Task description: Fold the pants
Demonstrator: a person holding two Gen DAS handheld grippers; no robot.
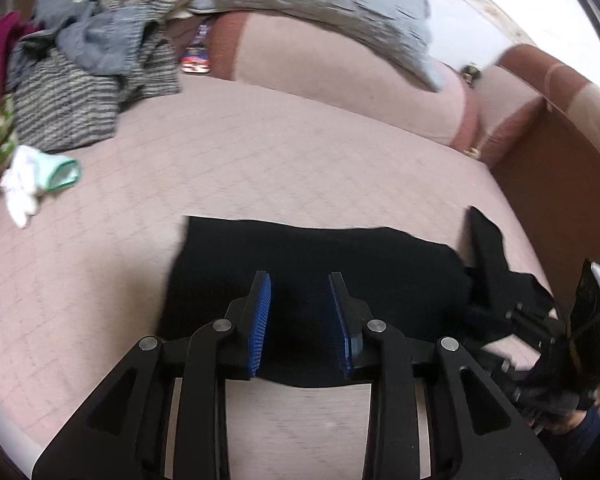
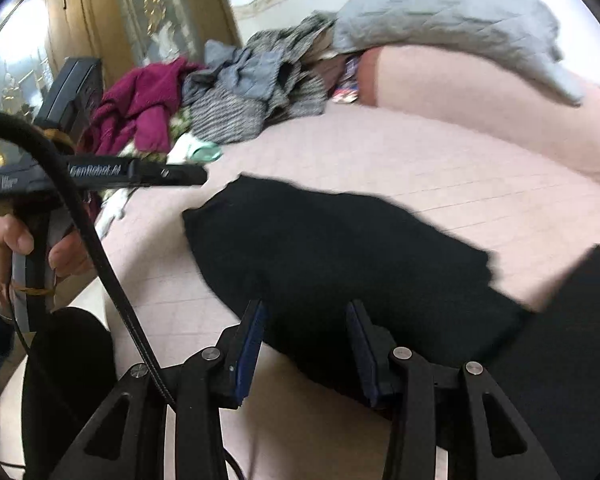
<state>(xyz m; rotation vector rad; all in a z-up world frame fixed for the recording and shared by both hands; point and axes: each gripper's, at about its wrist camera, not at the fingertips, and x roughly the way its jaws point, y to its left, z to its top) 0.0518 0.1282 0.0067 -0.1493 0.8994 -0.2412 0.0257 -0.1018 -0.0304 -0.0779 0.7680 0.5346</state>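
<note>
Pink bed (image 1: pixel 260 152) carries folded black pants (image 1: pixel 300 264); left gripper (image 1: pixel 300 312) and right gripper (image 2: pixel 306 340) jaws released above them.

We see the pants (image 1: pixel 312 276) as matt black cloth, dense and without sheen, lying on a bed (image 1: pixel 260 160) whose pale pink cover is quilted fabric stitched in a diamond grid. Each claw, left (image 1: pixel 300 320) and right (image 2: pixel 306 350), is matt black plastic with bright metal pivot pins and ribbed blue rubbery pads (image 1: pixel 260 320). Behind lie a fuzzy grey-striped knit (image 1: pixel 80 92), a fleecy magenta garment (image 2: pixel 140 108), and glossy varnished wooden doors (image 2: pixel 100 20).
</note>
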